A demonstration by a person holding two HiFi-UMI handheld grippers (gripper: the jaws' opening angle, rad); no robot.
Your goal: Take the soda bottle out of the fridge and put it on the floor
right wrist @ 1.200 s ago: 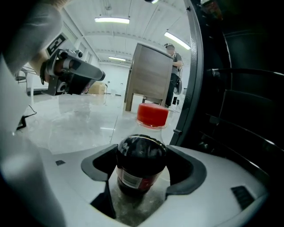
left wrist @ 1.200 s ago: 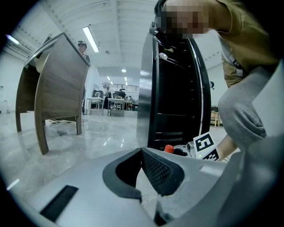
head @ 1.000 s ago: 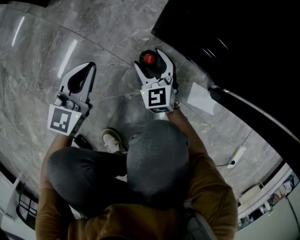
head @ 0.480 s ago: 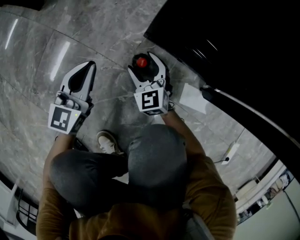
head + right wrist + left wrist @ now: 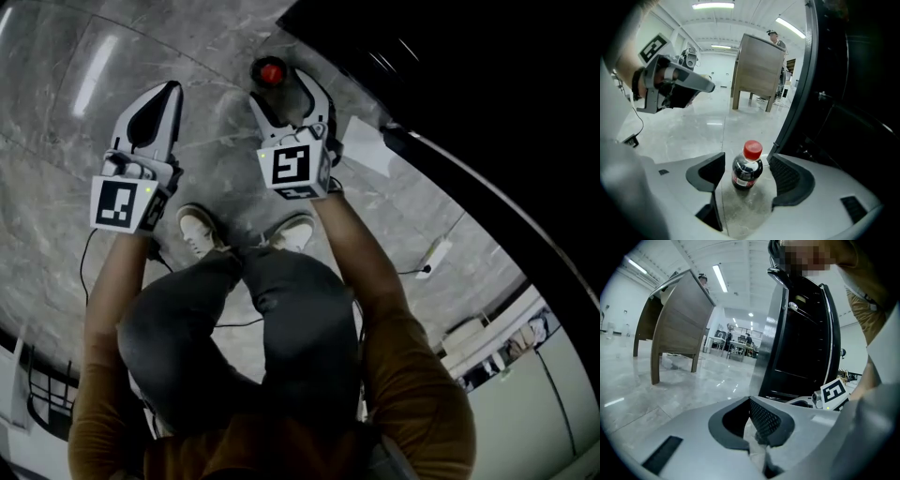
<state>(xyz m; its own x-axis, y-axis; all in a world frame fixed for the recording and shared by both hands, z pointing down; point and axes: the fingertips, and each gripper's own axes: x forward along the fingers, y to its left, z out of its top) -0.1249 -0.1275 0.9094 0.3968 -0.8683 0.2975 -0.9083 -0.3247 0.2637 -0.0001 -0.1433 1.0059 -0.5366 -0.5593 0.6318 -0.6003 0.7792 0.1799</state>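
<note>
- A small dark soda bottle with a red cap and a red label (image 5: 747, 168) was seen standing upright on the grey marble floor (image 5: 689, 136), near the foot of the tall black fridge (image 5: 843, 93).
- The right gripper (image 5: 746, 160) was held low over the floor. Its dark padded fingers (image 5: 705, 173) were spread wide, one on each side of the bottle.
- In the right gripper view a strip of floor showed between the bottle and each finger, so no grip on the bottle was recorded.
- In the head view the red cap showed just past the tips of the right gripper.
- The left gripper (image 5: 750, 400) was held off to the left, well apart from the bottle. Its fingers (image 5: 768, 418) were brought together at the tips, and nothing was held between them.
- A white sheet of paper (image 5: 366, 150) lay on the floor beside the fridge, to the right of the right gripper.
</note>
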